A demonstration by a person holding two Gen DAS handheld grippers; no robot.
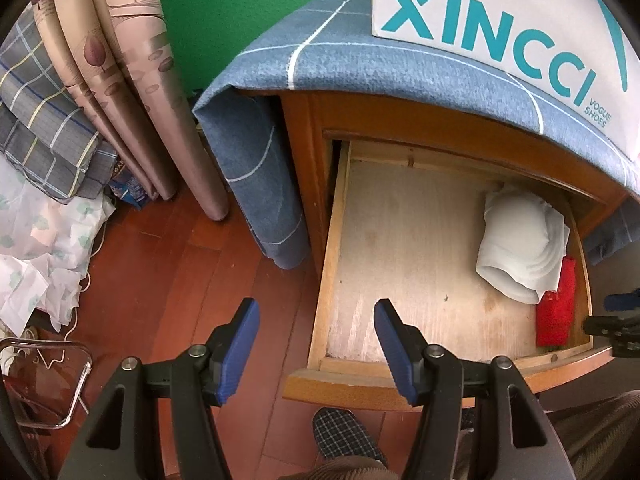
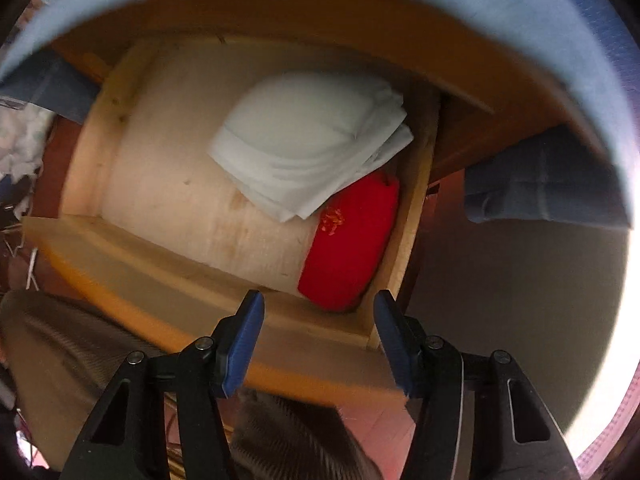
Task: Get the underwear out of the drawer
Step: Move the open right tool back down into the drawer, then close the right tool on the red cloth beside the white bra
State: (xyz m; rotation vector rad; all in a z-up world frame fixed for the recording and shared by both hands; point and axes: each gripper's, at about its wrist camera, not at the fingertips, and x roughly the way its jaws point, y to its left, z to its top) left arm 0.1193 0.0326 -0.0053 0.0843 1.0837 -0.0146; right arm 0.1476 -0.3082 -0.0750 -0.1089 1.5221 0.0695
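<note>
A white box (image 1: 500,20) with teal lettering reading "XINCCI" and, smaller, "VOGUE SHOES" sits on the blue checked cloth (image 1: 320,60) that covers the top of the wooden cabinet, directly above the open drawer (image 1: 332,248).

The underwear (image 1: 520,240) is a folded stack of white, soft fabric with rounded layered edges. It lies inside the drawer against its right wall, toward the back, and its front corner overlaps a red folded item (image 1: 556,308) bearing a small gold mark that cannot be read. The red item lies along the same wall, nearer the drawer front. The rest of the pale drawer floor is bare.

The left gripper (image 1: 316,340) hangs over the drawer's front left corner with its blue pads apart, holding and touching nothing. The right gripper (image 2: 318,336) is above the drawer's front right corner, just short of the red item, its jaws apart with nothing between them; this view is blurred.
</note>
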